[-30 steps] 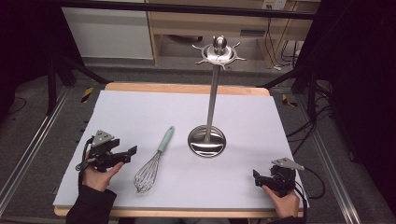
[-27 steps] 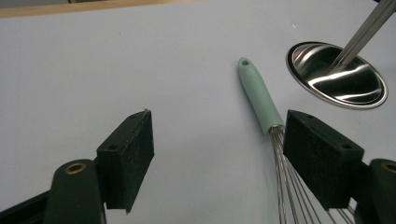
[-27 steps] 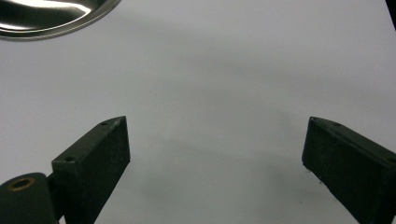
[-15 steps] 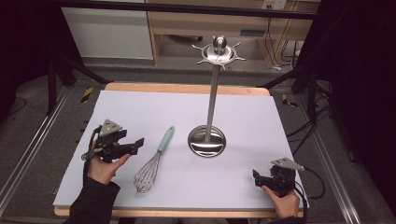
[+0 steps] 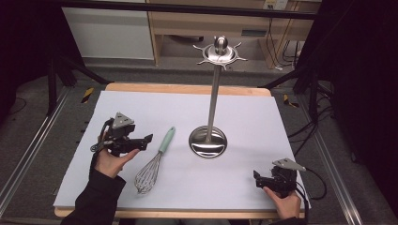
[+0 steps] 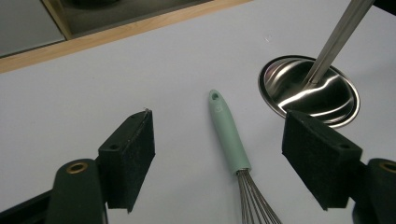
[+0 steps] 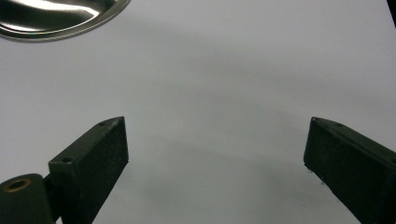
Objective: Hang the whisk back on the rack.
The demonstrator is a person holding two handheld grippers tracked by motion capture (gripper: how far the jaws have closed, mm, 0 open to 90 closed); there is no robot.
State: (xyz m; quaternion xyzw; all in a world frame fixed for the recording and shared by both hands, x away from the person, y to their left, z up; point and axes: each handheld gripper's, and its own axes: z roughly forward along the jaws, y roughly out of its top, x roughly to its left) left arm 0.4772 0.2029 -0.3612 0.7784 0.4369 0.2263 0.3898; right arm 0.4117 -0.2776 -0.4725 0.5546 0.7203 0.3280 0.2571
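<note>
Right hand-held gripper (image 5: 257, 178) sits at near right corner of the table (image 5: 281, 122), low over the white surface, jaws spread wide w/ nothing between them; in right gripper view just bare white top past the pads.

Left hand-held gripper (image 5: 146, 139) is raised at near left, jaws also spread wide & empty, pointing toward the whisk (image 5: 152, 161). In left gripper view the whisk (image 6: 233, 149) lies between the two jaw pads but beyond them, not touched.

Whisk: mint-green handle w/ small hang hole at far end, silver wire loops at near end. Lies flat on table, left of centre, handle angled away and right.

Farther back, centre: steel utensil stand (image 5: 209, 136), round shiny dish base, tall thin pole, hooked crown & ball knob on top. Whisk handle tip near base, apart.
</note>
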